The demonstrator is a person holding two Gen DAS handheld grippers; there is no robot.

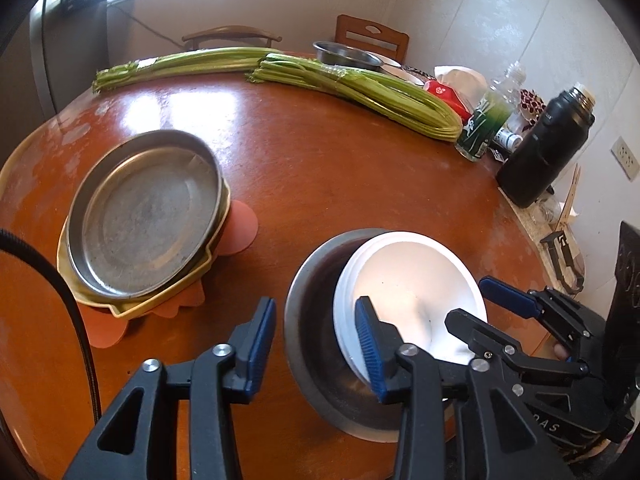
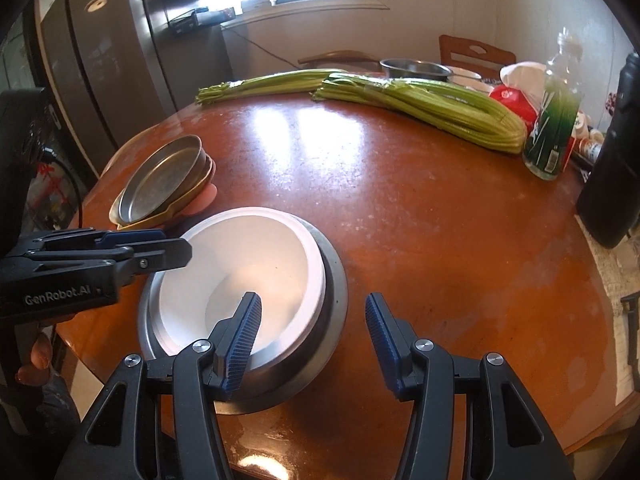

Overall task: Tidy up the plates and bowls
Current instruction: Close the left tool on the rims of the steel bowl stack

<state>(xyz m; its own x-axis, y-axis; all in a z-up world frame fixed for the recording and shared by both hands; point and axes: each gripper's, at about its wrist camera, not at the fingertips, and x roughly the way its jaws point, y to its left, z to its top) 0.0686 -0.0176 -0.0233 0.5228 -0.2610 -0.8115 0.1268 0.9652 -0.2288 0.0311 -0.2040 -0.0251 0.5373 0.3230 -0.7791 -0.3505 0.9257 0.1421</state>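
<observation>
White bowl [image 1: 416,280]: sits nested inside the steel bowl [image 1: 316,320] near the front edge of the counter [image 1: 320,168], tilted toward one side of the steel rim.
Steel bowl: rests on the counter at the front, a little in from the edge; its inner wall shows as a dark crescent beside the white bowl.
Steel plate [image 1: 144,216]: lies on a yellow tray [image 1: 120,308] near the left edge of the counter, with orange mats [image 1: 240,228] sticking out underneath.
Left gripper [image 1: 316,344]: jaws apart, straddling the near rim of both bowls; one pad hangs outside the steel bowl, the other stands against the white bowl's rim, and no pinch shows.
Right gripper [image 2: 314,344]: jaws apart over the bowls' near right side; one pad hangs above the white bowl's inside, the other over the bare counter outside the steel rim, clamping nothing.
Celery bunches [image 1: 360,88]: two long bundles lie across the far side of the counter.
Far steel bowl [image 1: 346,56]: stands at the far edge, behind the celery.
Green-label bottle [image 1: 486,124]: upright near the right edge.
Black flask [image 1: 548,144]: upright just beside the bottle, at the right edge.
</observation>
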